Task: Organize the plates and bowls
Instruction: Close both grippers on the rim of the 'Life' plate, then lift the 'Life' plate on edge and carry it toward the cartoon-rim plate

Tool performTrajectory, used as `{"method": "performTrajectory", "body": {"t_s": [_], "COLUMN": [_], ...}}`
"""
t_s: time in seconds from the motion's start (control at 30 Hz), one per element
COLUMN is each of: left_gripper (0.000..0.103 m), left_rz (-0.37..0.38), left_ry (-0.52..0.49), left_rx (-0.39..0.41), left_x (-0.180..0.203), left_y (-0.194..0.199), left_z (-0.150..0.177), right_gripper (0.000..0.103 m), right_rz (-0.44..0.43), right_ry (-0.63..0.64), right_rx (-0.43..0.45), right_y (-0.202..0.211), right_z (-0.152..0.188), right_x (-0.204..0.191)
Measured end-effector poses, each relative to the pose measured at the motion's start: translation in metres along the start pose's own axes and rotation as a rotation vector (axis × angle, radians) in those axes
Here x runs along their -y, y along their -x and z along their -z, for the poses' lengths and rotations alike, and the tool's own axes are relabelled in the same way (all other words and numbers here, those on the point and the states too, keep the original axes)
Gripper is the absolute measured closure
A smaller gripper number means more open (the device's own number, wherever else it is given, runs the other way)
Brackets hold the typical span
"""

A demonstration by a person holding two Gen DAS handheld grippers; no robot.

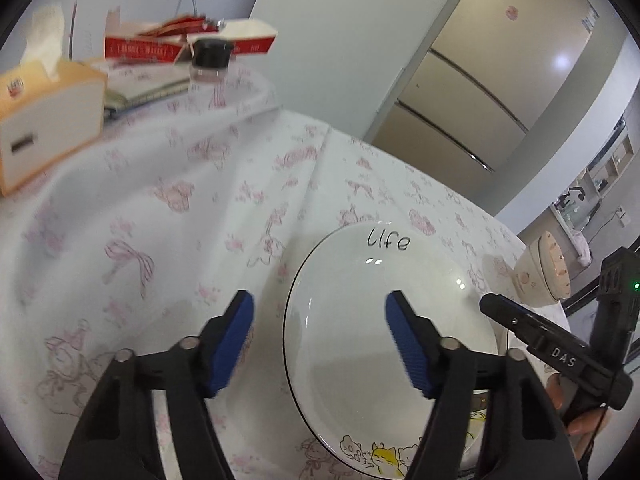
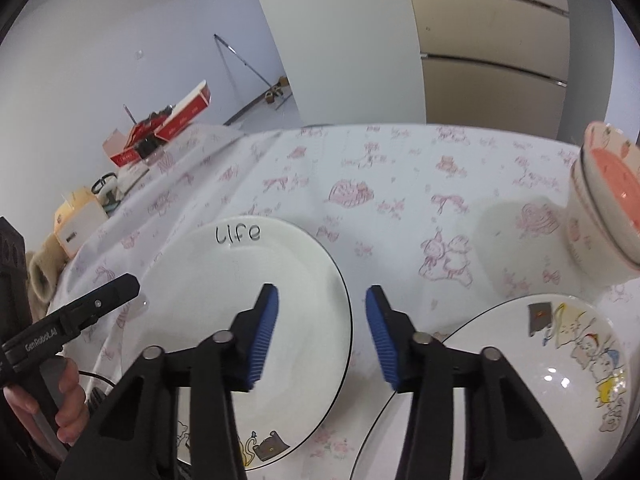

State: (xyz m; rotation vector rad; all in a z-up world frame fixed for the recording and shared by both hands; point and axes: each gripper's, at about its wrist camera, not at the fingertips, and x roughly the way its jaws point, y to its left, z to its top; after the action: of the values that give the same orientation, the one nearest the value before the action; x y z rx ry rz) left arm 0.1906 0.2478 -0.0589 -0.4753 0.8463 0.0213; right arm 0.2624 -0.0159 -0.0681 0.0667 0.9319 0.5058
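A white plate (image 2: 256, 280) edged with a thin black line is seen beneath the right gripper (image 2: 322, 334), whose fingers are black with blue ribbed pads (image 2: 264, 332). "Life" is lettered in black at the plate's far side, and small cartoon animals in yellow and grey are drawn at its near rim. To the right of that gripper, a second white plate (image 2: 520, 380) is printed with coloured cartoon figures. A white tablecloth (image 2: 400, 184) is patterned with pink bows and bears. Ahead and right, stacked cream bowls (image 2: 592, 232) are lined salmon-pink inside.
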Motion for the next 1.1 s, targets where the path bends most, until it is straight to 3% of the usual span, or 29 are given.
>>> {"method": "performTrajectory", "body": {"t_s": [0.07, 0.13, 0.27, 0.37, 0.53, 0.97, 1.1], "left_gripper": [0.051, 0.056, 0.075, 0.083, 0.085, 0.085, 0.084], "left_rz": [0.007, 0.010, -0.002, -0.009, -0.006, -0.026, -0.050], "left_ry": [0.010, 0.013, 0.028, 0.051, 0.059, 0.036, 0.047], "left_rx": [-0.023, -0.043, -0.085, -0.105, -0.125, -0.119, -0.111], "left_x": [-0.002, -0.002, -0.004, -0.008, -0.010, -0.006, -0.009], "left_y": [-0.004, -0.009, -0.018, -0.022, -0.027, -0.026, -0.024], "left_z": [0.001, 0.002, 0.005, 0.007, 0.009, 0.010, 0.009], "right_gripper": [0.068, 0.072, 0.078, 0.083, 0.089, 0.089, 0.088], "right_rz": [0.010, 0.018, 0.032, 0.013, -0.002, -0.033, -0.108], "right_ry": [0.003, 0.006, 0.012, -0.010, -0.027, -0.047, -0.105], "right_rx": [-0.007, -0.017, -0.033, -0.056, -0.093, -0.121, -0.181], "right_y": [-0.004, -0.007, -0.016, -0.019, -0.025, -0.028, -0.027], "right_z": [0.001, 0.002, 0.004, 0.004, 0.005, 0.004, 0.003], "right_x": [0.001, 0.003, 0.005, 0.009, 0.010, 0.012, 0.018]}}
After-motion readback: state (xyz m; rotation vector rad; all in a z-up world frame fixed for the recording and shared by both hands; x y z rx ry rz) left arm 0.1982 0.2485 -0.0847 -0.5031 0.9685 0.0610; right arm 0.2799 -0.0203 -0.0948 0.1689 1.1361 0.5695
